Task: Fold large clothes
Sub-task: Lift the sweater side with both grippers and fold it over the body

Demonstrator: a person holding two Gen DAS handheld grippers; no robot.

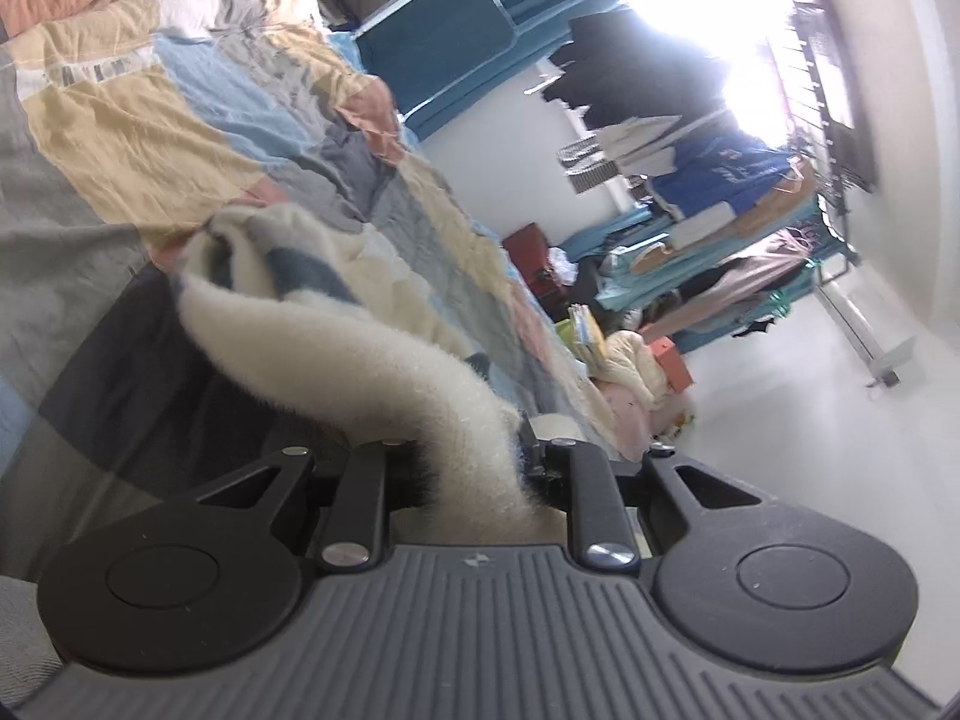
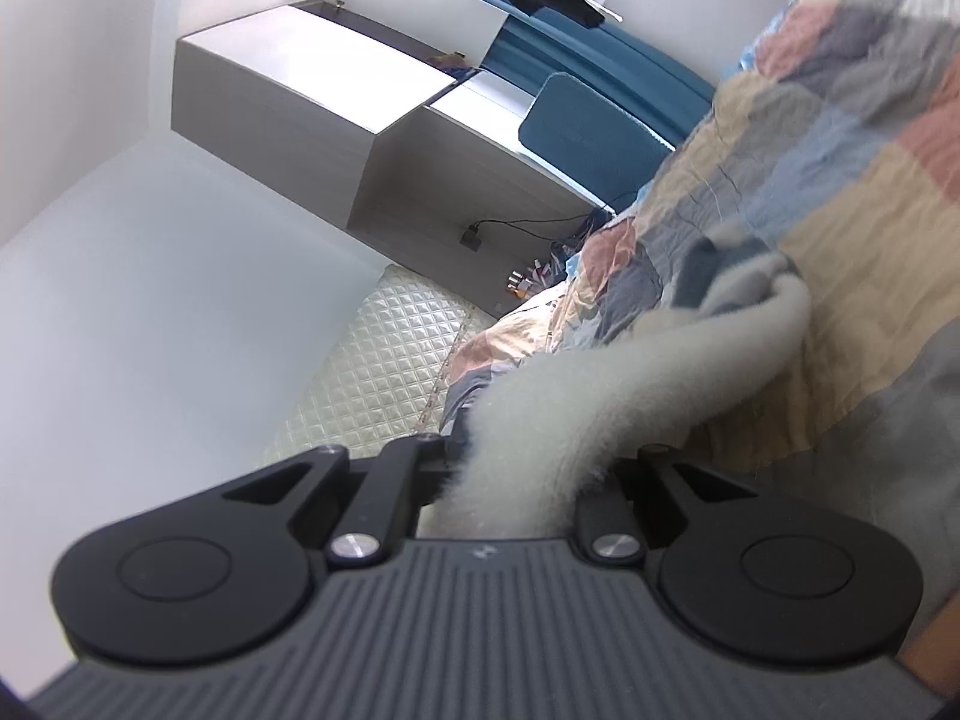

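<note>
No text, label, brand or number can be read in either view. The blue shirt (image 1: 729,171) hanging at the far right of the left wrist view carries pale print, too blurred to make out. Each gripper body bears a small mark, likewise too small to read.

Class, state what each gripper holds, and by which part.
Both the left gripper and right gripper clamp the fluffy cream garment by a bunched edge.
</note>
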